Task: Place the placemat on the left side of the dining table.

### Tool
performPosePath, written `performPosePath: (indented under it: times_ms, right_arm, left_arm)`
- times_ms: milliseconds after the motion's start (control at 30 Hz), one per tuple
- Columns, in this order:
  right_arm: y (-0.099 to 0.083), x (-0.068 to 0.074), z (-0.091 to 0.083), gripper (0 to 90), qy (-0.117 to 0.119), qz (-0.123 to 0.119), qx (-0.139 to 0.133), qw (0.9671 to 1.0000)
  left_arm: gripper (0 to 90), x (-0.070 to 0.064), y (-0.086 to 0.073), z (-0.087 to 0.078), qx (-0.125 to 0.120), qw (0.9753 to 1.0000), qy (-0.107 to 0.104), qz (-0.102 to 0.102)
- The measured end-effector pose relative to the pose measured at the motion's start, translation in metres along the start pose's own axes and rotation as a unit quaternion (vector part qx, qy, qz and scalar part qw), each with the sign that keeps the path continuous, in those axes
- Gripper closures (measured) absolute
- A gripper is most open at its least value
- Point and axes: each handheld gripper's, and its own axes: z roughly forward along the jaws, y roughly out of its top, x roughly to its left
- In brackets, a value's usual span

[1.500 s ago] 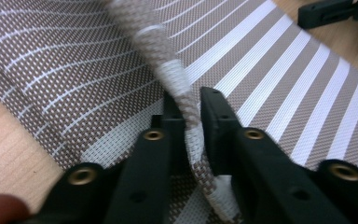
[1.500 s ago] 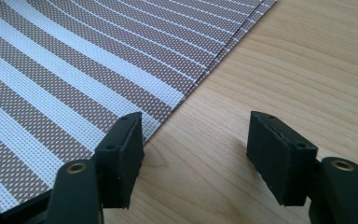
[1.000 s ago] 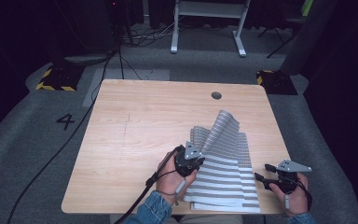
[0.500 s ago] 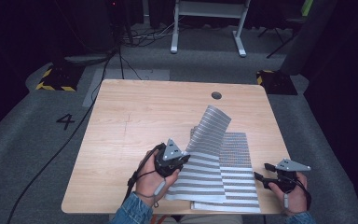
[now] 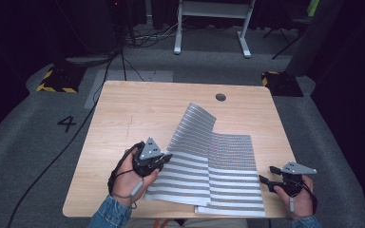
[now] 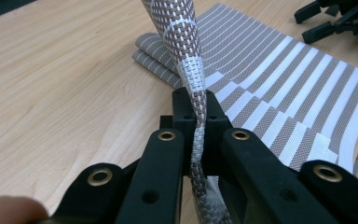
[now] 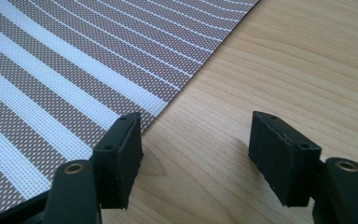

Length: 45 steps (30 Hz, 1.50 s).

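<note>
Left gripper view shows the left gripper [image 6: 200,121] clenched on the striped mat [image 6: 279,88]'s raised edge, while the right gripper [image 7: 196,144] hovers released just beside the mat on the table [image 7: 284,56].

left gripper [image 5: 164,158] sits low at the near-left, jaws clamped tight on a fold of woven striped mat [image 6: 192,74], fabric pinched upright between the pads. left hand [image 5: 130,178] wraps the body from behind, denim sleeve [image 5: 109,213] at the bottom edge, grey plate on top, jaws pointing right. right gripper [image 5: 266,175] at the near-right, jaws spread wide, nothing between the pads, tips pointing left just beside the mat's edge. right hand [image 5: 297,197] grips it from below.
</note>
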Motion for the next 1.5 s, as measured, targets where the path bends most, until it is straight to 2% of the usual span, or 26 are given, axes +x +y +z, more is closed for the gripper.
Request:
performPosePath:
  times_ms: [67, 200, 333, 400, 433, 667, 700, 933, 1067, 1100, 1133, 1167, 1200, 1233, 1267, 1300, 1400, 1500]
  right_arm:
    - [0.000, 0.000, 0.000, 35.0, 0.000, 0.000, 0.000, 1.0000]
    - [0.000, 0.000, 0.000, 34.9, 0.000, 0.000, 0.000, 1.0000]
    - [0.000, 0.000, 0.000, 34.8, -0.001, 0.000, 0.000, 1.0000]
    - [0.000, 0.000, 0.000, 34.8, -0.001, 0.000, 0.000, 1.0000]
    - [0.000, 0.000, 0.000, 34.8, -0.001, 0.000, 0.000, 1.0000]
    - [0.000, 0.000, 0.000, 34.6, -0.002, -0.001, 0.000, 1.0000]
    - [0.000, 0.000, 0.000, 34.6, -0.002, -0.001, 0.000, 1.0000]
    - [0.000, 0.000, 0.000, 34.4, -0.003, -0.001, 0.000, 1.0000]
    - [0.000, 0.000, 0.000, 34.4, -0.003, 0.000, 0.000, 1.0000]
    - [0.000, 0.000, 0.000, 34.4, -0.003, 0.000, 0.000, 1.0000]
    - [0.000, 0.000, 0.000, 34.4, -0.003, -0.001, 0.000, 1.0000]
    - [0.000, 0.000, 0.000, 34.4, -0.003, -0.001, 0.000, 1.0000]
    - [0.000, 0.000, 0.000, 34.4, -0.003, 0.000, 0.000, 1.0000]
    - [0.000, 0.000, 0.000, 34.4, -0.003, -0.001, 0.000, 1.0000]
    - [0.000, 0.000, 0.000, 34.4, -0.003, -0.001, 0.000, 1.0000]
    - [0.000, 0.000, 0.000, 34.5, -0.003, -0.001, 0.000, 1.0000]
    - [0.000, 0.000, 0.000, 34.4, -0.003, -0.001, 0.000, 1.0000]
    - [0.000, 0.000, 0.000, 34.4, -0.003, -0.001, 0.000, 1.0000]
  left_arm:
    - [88.5, 0.006, -0.003, -0.005, -0.002, 0.9999, -0.007, 0.014]
    - [88.5, 0.017, -0.009, -0.012, -0.008, 0.9993, -0.028, 0.023]
    - [88.5, 0.033, -0.015, -0.018, -0.013, 0.9976, -0.065, 0.023]
    - [88.5, 0.041, -0.018, -0.020, -0.011, 0.9974, -0.068, 0.024]
    - [88.5, 0.044, -0.020, -0.021, -0.010, 0.9970, -0.075, 0.016]
    - [88.4, 0.074, -0.036, -0.025, 0.022, 0.9956, -0.089, 0.019]
    - [88.4, 0.079, -0.039, -0.025, 0.030, 0.9953, -0.092, 0.012]
    - [88.4, 0.102, -0.048, -0.021, 0.068, 0.9925, -0.101, -0.004]
    - [88.0, 0.110, -0.052, -0.012, 0.097, 0.9920, -0.080, 0.000]
    - [85.7, 0.112, -0.053, -0.008, 0.091, 0.9937, -0.066, 0.003]
    - [77.2, 0.115, -0.055, -0.005, 0.075, 0.9963, -0.041, 0.008]
    - [62.5, 0.119, -0.056, -0.002, 0.058, 0.9980, -0.017, 0.018]
    - [47.2, 0.121, -0.056, -0.002, 0.053, 0.9983, 0.004, 0.024]
    - [36.1, 0.125, -0.057, -0.001, 0.042, 0.9983, 0.024, 0.032]
    - [31.3, 0.129, -0.057, -0.003, 0.033, 0.9983, 0.037, 0.032]
    - [31.4, 0.130, -0.058, -0.004, 0.028, 0.9985, 0.039, 0.026]
    - [34.1, 0.126, -0.056, -0.008, 0.016, 0.9993, 0.024, 0.025]
    - [33.7, 0.113, -0.052, -0.011, 0.011, 0.9992, 0.002, 0.039]
